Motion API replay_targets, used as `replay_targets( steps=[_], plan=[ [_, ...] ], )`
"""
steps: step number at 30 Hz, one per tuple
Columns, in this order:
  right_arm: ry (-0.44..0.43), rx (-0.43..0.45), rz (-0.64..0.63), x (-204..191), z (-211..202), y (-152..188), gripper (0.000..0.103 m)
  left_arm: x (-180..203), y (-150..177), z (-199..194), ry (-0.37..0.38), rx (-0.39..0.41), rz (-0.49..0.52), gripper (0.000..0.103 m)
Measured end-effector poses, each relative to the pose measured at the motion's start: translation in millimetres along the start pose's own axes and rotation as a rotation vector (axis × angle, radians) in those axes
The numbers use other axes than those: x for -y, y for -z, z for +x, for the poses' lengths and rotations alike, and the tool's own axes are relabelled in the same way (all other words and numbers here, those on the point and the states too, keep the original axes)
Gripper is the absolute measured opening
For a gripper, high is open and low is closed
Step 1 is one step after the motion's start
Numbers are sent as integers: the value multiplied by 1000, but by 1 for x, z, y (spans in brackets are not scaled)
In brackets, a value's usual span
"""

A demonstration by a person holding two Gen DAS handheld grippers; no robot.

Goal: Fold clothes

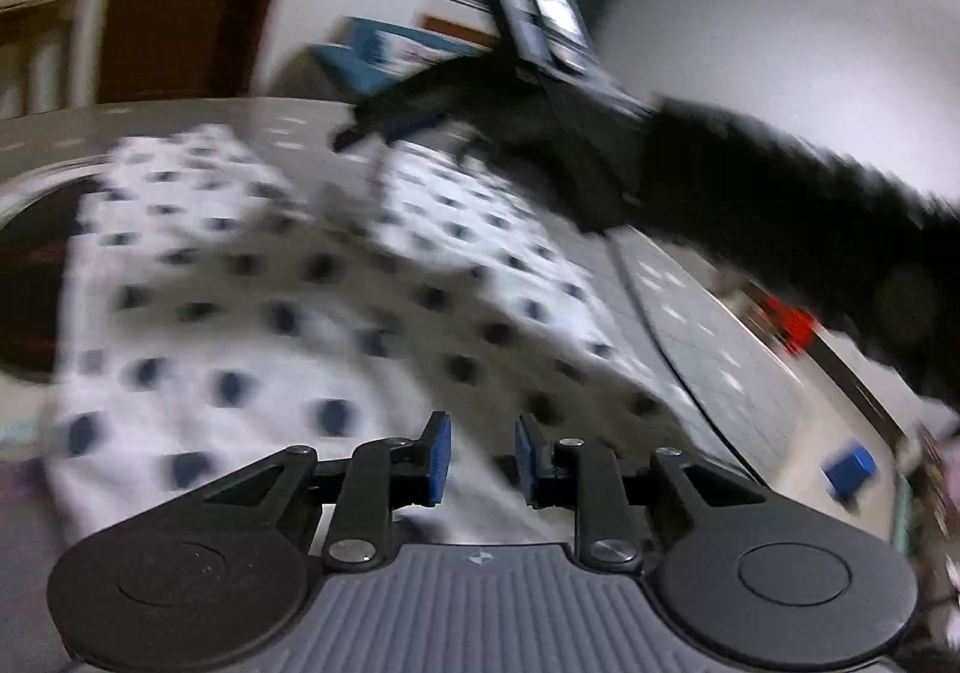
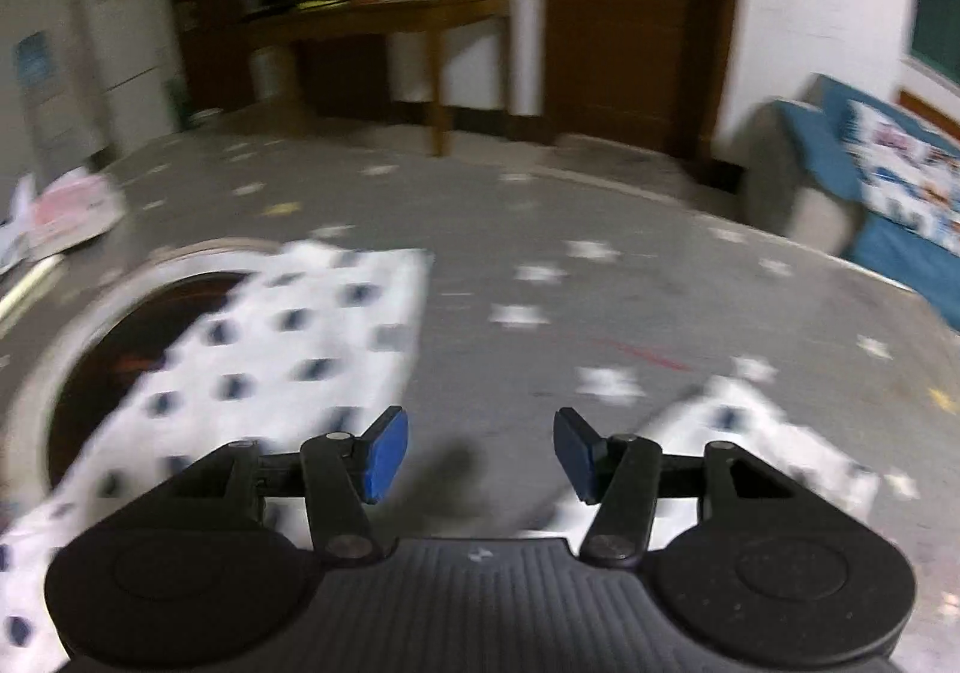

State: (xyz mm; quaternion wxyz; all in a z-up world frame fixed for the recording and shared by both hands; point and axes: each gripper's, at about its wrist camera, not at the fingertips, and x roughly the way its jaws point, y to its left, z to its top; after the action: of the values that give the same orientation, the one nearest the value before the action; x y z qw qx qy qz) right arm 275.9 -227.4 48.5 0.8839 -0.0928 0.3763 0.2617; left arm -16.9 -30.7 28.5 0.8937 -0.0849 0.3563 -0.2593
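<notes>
The white, dark-dotted garment [image 1: 288, 277] is seen lying spread over a grey patterned surface [image 2: 600, 229], which is judged to be the floor rather than a counter, with one part draped across a round, dark-centred object [image 2: 78, 349] at the left. A separate portion of the same cloth is seen at the right in the right wrist view.

The left hand-held gripper [image 1: 477, 460] is held above the cloth with a moderate gap between its blue pads, and nothing is gripped. The right hand-held gripper [image 2: 480, 454] is spread wider, and only bare floor is seen between its fingers. In the left wrist view the right device is seen near the garment's far edge, held by a dark-sleeved arm [image 1: 810, 229].

Both views are heavily smeared, so fast motion is suggested. A grasp attempted at such speed could be closed on a single layer or missed altogether. Where the cloth overhangs the round object, it could be snagged or dragged when an edge is lifted, and the fold would be skewed.
</notes>
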Motion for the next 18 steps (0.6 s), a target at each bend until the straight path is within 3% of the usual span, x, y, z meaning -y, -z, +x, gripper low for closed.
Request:
replay_targets(
  steps=[7, 18],
  plan=[
    [-135, -45, -116, -78, 23, 2, 55, -39, 10, -19, -135, 10, -96, 26],
    [-116, -80, -165, -107, 59, 1, 57, -59, 29, -37, -180, 5, -164, 25]
  ],
)
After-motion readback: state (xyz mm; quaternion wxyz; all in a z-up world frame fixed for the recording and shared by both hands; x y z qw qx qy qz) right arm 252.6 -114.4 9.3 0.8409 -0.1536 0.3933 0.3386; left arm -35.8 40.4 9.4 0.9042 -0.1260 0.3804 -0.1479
